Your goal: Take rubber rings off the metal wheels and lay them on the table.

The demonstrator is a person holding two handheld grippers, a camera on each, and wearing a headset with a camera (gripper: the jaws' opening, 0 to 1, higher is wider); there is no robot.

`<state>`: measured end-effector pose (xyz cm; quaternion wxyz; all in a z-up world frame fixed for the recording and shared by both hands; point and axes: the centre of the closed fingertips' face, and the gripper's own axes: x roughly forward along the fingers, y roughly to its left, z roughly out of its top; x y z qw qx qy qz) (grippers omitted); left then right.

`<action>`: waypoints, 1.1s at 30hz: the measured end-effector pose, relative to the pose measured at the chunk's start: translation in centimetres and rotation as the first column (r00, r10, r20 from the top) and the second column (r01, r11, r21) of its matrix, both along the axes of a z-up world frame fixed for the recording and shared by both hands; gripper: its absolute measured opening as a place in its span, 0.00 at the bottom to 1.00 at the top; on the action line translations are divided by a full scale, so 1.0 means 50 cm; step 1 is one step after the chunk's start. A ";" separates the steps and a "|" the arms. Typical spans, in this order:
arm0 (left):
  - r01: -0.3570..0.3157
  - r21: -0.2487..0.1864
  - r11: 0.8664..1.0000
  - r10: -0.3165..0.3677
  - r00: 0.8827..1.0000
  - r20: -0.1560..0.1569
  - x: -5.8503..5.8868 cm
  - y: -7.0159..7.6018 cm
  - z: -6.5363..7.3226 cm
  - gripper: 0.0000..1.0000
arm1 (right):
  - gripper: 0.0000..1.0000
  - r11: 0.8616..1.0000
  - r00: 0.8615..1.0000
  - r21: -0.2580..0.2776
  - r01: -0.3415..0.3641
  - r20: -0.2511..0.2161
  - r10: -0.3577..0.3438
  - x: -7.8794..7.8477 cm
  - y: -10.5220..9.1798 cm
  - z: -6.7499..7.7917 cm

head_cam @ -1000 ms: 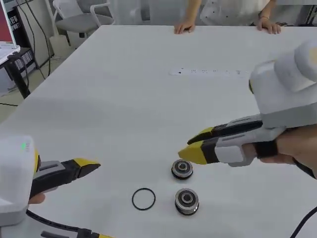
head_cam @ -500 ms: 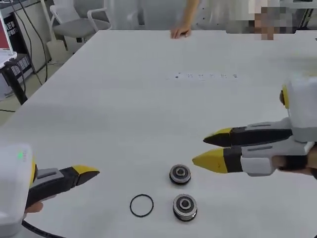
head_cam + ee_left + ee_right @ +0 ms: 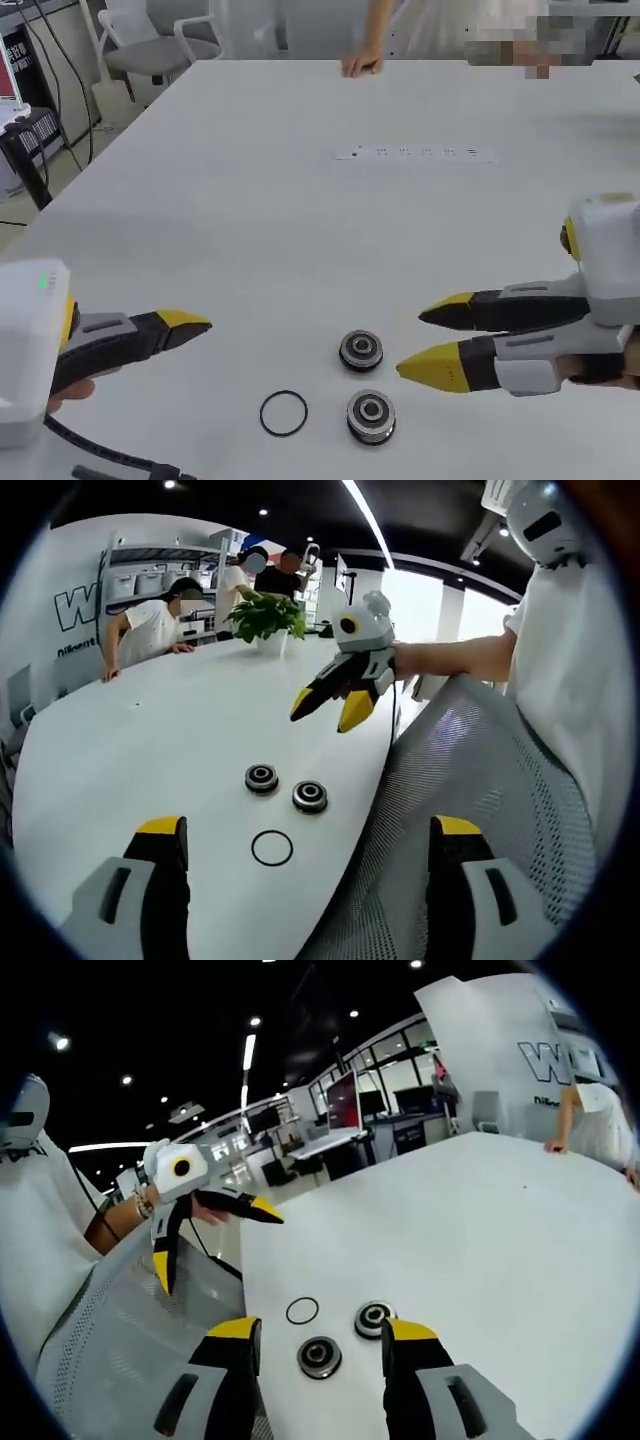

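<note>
Two metal wheels lie near the table's front edge, the far wheel [image 3: 360, 350] and the near wheel [image 3: 371, 415], both flat with dark rims. A loose black rubber ring [image 3: 284, 413] lies flat to the left of the near wheel. My right gripper [image 3: 412, 342] hovers open just right of the wheels, holding nothing. In the right gripper view the wheels [image 3: 319, 1356] [image 3: 374, 1318] and the ring [image 3: 302, 1310] sit ahead of its jaws. My left gripper [image 3: 308, 825] is wide open, off to the left, with one finger [image 3: 180, 322] apart from the ring [image 3: 271, 847].
The white table [image 3: 300, 200] stretches far back. A printed strip [image 3: 415, 153] lies mid-table. A person's hand [image 3: 358, 66] rests on the far edge. An office chair [image 3: 160, 45] stands at the back left. The person's mesh chair [image 3: 470, 800] is close by the front edge.
My right gripper has drawn back to the right, away from the far wheel, and its jaws have spread apart. The left gripper, wheels and ring have stayed put.
</note>
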<state>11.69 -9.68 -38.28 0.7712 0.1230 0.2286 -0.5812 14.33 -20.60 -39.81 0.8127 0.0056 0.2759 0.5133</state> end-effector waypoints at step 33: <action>0.337 0.034 0.941 -0.338 0.923 0.184 0.026 -0.186 0.047 0.86 | 0.40 0.987 0.994 -0.121 -0.104 -0.037 0.100 -0.038 -0.003 -0.084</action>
